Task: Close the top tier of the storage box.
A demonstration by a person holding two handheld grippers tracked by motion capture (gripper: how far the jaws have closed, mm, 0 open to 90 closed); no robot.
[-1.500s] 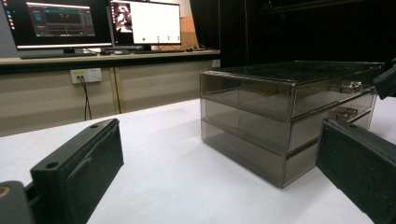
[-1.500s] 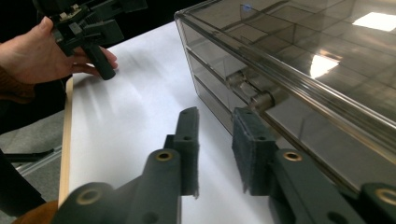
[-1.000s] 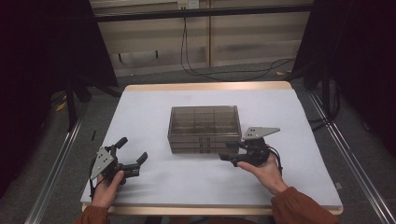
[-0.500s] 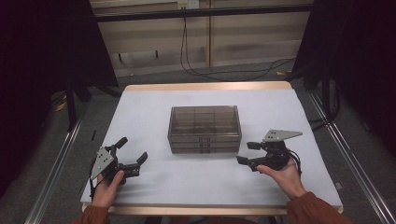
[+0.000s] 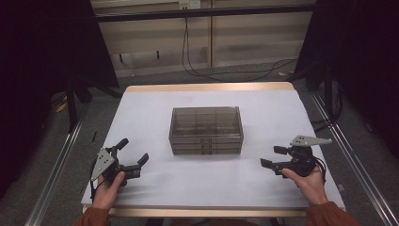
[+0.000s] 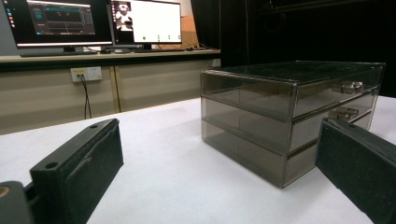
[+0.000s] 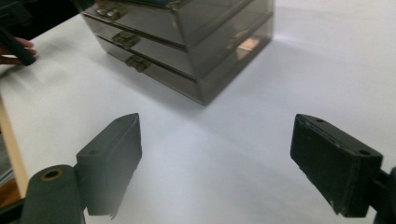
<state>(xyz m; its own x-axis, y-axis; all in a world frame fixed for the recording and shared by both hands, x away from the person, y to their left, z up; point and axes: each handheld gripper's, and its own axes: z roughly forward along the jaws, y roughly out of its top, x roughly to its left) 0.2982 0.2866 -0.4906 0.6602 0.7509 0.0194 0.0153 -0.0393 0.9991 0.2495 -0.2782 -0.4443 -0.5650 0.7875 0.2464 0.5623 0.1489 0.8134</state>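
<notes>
– Drawer box (image 5: 206,130), where is it sitting?

– In the middle of the white table (image 5: 150,108), a smoky see-through box with three shallow drawers stacked one over another. All three look pushed in, their small metal pulls facing the near edge.

– And the right gripper (image 5: 275,158)?

– To the right of the box and a little nearer, well apart from it, in the person's right hand (image 5: 308,181) close to the table's near right corner. Its jaws point left toward the box; they have just been opening and stand wide with only bare tabletop between them. The right gripper view looks along the pads (image 7: 112,161) at the box's near right corner (image 7: 187,44).

– The left one?

– The left gripper (image 5: 132,155) rests low by the near left corner, held in the left hand (image 5: 109,188), angled toward the box and apart from it. Its jaws are spread too, gripping nothing; in the left gripper view the box (image 6: 289,112) shows between and beyond them.

– Anything behind the table?

– A low wall with cables (image 5: 188,52) hanging down, and monitors (image 6: 93,21) on a desk seen from the left gripper view.
</notes>
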